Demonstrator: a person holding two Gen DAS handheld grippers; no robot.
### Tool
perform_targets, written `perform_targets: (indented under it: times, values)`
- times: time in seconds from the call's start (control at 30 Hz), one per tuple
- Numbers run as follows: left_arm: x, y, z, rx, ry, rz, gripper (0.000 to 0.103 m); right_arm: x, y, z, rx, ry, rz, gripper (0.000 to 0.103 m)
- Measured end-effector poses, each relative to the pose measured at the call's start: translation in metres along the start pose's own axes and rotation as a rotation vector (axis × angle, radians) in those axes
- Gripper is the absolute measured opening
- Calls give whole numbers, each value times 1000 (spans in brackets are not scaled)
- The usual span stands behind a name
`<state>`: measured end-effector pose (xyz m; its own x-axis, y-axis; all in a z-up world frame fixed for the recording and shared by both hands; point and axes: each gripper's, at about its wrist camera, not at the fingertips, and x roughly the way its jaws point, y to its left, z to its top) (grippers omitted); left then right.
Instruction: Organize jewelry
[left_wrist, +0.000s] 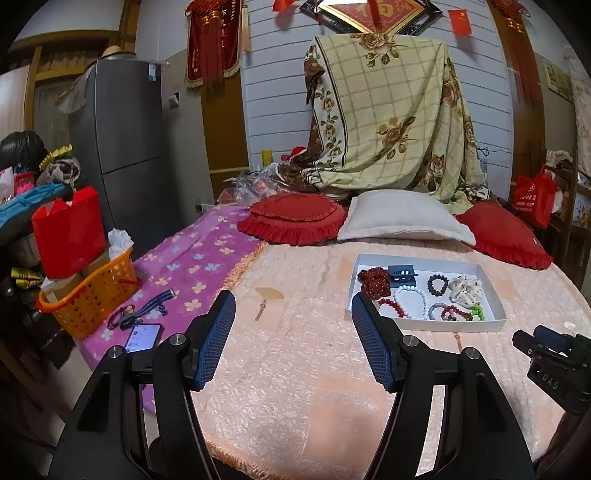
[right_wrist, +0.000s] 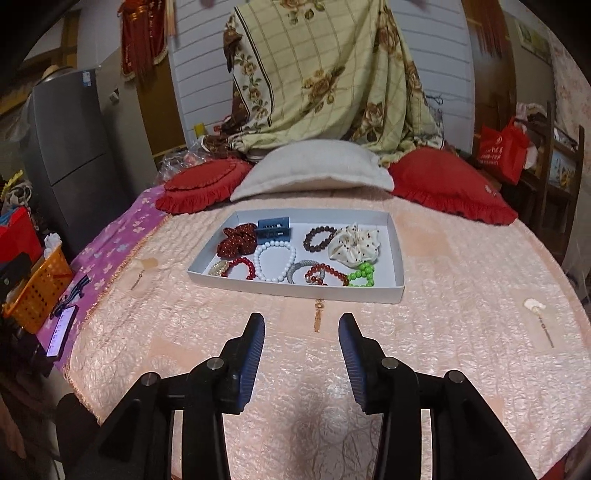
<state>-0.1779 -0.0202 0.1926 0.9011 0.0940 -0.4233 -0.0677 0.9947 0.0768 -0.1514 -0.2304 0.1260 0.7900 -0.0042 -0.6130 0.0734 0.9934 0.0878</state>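
Fingers of the right gripper (right_wrist: 302, 325) and left gripper (left_wrist: 293, 306) sit apart, holding nothing; just ahead of the right one lies a thin gold tassel earring (right_wrist: 317, 316), probably light and floppy, best pinched at its top.

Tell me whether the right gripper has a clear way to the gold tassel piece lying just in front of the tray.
Probably yes: the right gripper is open, the tassel piece lies on bare bedspread straight ahead, nothing between.
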Motion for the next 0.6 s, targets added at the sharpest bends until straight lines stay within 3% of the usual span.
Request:
perform_targets:
  times: [0.13, 0.27, 0.6]
  values:
    - [1, -1, -3, 17, 11, -16, 68, 1, -7, -4, 14, 10, -1, 40]
    - [28, 1, -11, 4, 121, -67, 68, 17, -27, -11, 62, 58, -25, 40]
    - [148, -5, -27, -64, 390, -140, 68, 82, -89, -7, 170, 146, -81, 40]
